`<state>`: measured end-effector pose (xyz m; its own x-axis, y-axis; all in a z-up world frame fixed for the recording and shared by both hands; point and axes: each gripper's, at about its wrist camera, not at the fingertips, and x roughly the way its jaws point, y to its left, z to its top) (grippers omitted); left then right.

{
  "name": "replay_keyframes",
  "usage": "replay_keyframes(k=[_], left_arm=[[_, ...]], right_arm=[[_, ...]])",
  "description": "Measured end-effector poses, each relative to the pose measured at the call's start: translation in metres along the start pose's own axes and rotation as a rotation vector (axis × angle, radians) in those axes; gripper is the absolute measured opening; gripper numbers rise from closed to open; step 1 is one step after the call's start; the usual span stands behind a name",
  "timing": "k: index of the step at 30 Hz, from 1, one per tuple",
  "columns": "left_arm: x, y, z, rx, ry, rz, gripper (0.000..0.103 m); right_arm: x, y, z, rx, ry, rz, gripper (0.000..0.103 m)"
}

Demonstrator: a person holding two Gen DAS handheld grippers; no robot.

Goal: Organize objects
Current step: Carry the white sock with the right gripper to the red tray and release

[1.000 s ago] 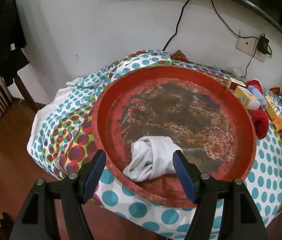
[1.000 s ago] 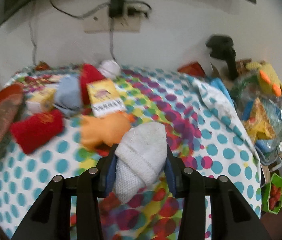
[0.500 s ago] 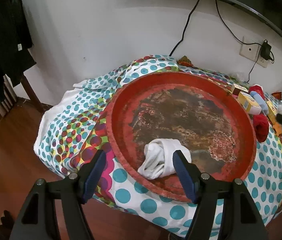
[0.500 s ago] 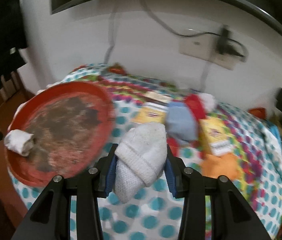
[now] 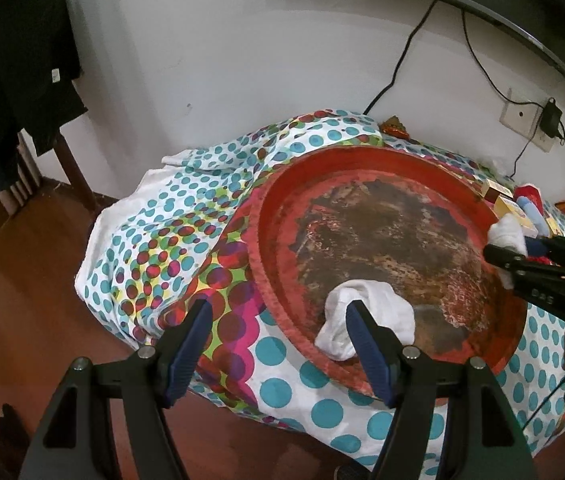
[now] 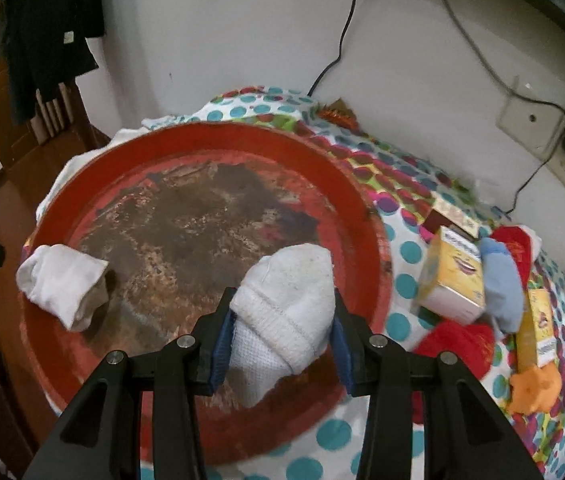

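Your right gripper (image 6: 280, 336) is clamped on a rolled white knitted sock (image 6: 286, 304), its blue pads pressing both sides, and it hangs over the near right part of the big round red tray with the worn brown centre (image 6: 346, 184). A second bundled white sock (image 6: 62, 280) lies inside that tray by its left rim, touching the tray floor. Your left gripper (image 5: 278, 348) stands wide with nothing between its pads; it sits at the tray's near edge, just left of that lying sock (image 5: 366, 316). The tray rests on a white cloth printed with teal and multicoloured dots (image 6: 402, 252). To the tray's right, on the cloth, lie a yellow carton (image 6: 452, 276), a pale blue sock (image 6: 502, 284), a red sock (image 6: 458, 340) and an orange soft toy (image 6: 534, 388).
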<state>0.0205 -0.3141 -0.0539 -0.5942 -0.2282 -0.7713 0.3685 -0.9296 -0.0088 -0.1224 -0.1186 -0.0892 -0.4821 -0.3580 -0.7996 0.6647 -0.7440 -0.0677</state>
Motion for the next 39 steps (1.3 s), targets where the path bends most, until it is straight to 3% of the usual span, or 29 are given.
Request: replay_keyframes(k=[9,18,23,39], left_arm=[[0.003,0.002,-0.001,-0.002,0.006,0.004,0.071],[0.009,-0.004,-0.003,0.017,0.023,0.002,0.071],[0.007,-0.008,-0.004,0.027,0.02,-0.007,0.071],[0.0,-0.029,-0.006,0.078,0.015,-0.029,0.071]], right_arm=[[0.028,-0.003,0.009,0.012,0.055,-0.008,0.041],[0.031,-0.001,0.011,0.007,0.045,-0.025,0.047],[0.022,-0.004,0.009,0.021,0.02,-0.024,0.066],[-0.029,-0.006,0.0,0.031,-0.057,0.003,0.075]])
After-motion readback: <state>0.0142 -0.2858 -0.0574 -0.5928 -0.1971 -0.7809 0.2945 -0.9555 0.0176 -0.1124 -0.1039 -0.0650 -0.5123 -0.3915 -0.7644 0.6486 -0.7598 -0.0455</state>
